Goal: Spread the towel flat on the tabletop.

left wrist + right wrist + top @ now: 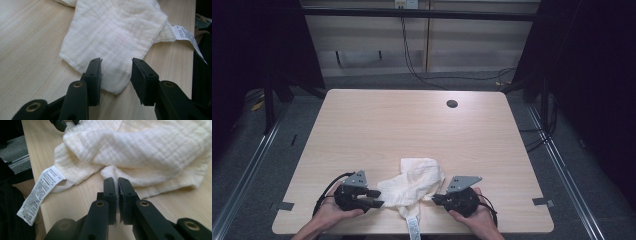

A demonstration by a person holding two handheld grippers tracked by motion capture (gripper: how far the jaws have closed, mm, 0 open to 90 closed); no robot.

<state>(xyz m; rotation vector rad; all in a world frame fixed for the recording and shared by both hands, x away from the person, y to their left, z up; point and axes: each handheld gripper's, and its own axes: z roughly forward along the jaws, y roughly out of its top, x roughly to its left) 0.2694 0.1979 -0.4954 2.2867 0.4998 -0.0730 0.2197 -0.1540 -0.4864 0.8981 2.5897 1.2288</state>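
Two grippers flank the white cloth (412, 185): left gripper (116, 72) wide over its corner, right gripper (117, 185) pinching its edge.

Your cloth (414, 183) lies on the table (412, 125) at its near edge, between your left gripper (373, 197) and right gripper (433, 199); its label (413, 228) hangs over that edge.

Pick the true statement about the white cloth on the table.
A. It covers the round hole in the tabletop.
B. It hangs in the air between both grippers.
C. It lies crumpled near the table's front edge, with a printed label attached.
C: the cloth lies bunched on the table near the front edge, its label trailing over that edge.
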